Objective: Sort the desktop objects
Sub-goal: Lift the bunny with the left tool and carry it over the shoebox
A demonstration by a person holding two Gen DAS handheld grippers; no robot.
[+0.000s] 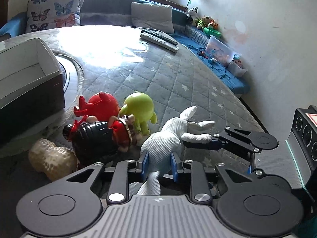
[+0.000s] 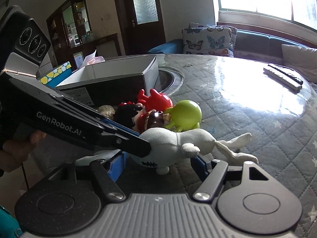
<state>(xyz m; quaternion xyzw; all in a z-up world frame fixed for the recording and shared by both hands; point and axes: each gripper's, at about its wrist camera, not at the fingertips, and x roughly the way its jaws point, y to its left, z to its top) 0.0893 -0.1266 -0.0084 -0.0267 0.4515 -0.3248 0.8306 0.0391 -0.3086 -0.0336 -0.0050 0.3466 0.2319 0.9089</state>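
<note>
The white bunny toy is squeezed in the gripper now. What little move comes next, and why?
Probably a small lift straight up. The left gripper has its blue pads on both sides of the white knitted bunny toy, which lies on the quilted table close to the green round figure and the black-haired doll. Lifting first should clear them before heading to the open white-lined box.

A home living room: butterfly cushions (image 1: 53, 11) on a window bench (image 1: 111, 6), quilted table (image 1: 178, 75), remotes (image 1: 158, 37).
</note>
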